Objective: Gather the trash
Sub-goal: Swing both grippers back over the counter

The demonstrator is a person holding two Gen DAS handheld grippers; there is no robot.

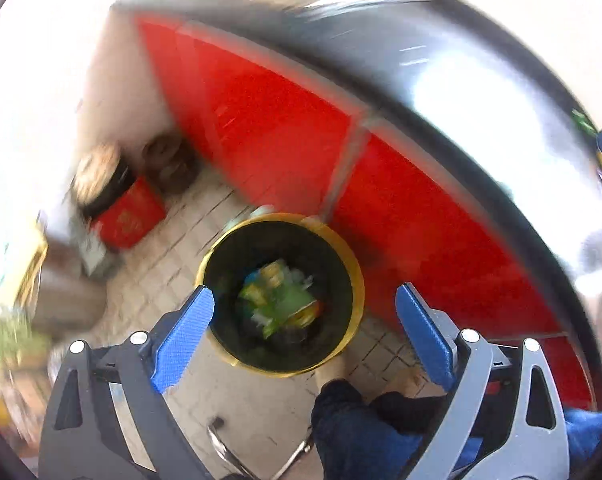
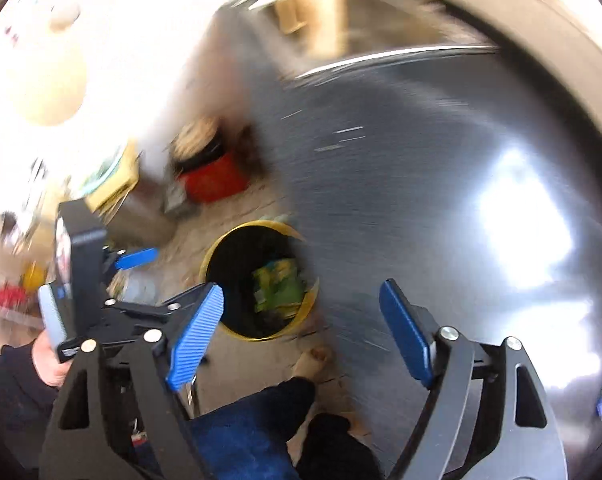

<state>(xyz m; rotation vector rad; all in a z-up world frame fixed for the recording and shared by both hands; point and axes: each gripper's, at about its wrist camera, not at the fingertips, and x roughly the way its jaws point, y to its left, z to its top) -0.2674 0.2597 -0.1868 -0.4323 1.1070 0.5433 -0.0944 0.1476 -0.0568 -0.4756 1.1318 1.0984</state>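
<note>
On the tiled floor (image 1: 189, 240), just beside a red cupboard front (image 1: 285, 120), a round bin (image 1: 341, 248) with a yellow rim is seen from above. Green and yellow trash (image 1: 281, 300) is piled at its bottom. The left gripper (image 1: 305, 328) is held above the bin with its blue fingers (image 1: 183, 338) spread wide and nothing between them. The right gripper (image 2: 301, 328) is spread wide too, and nothing is held. A red box (image 1: 127, 216) is seen farther back. Everything is blurred.
</note>
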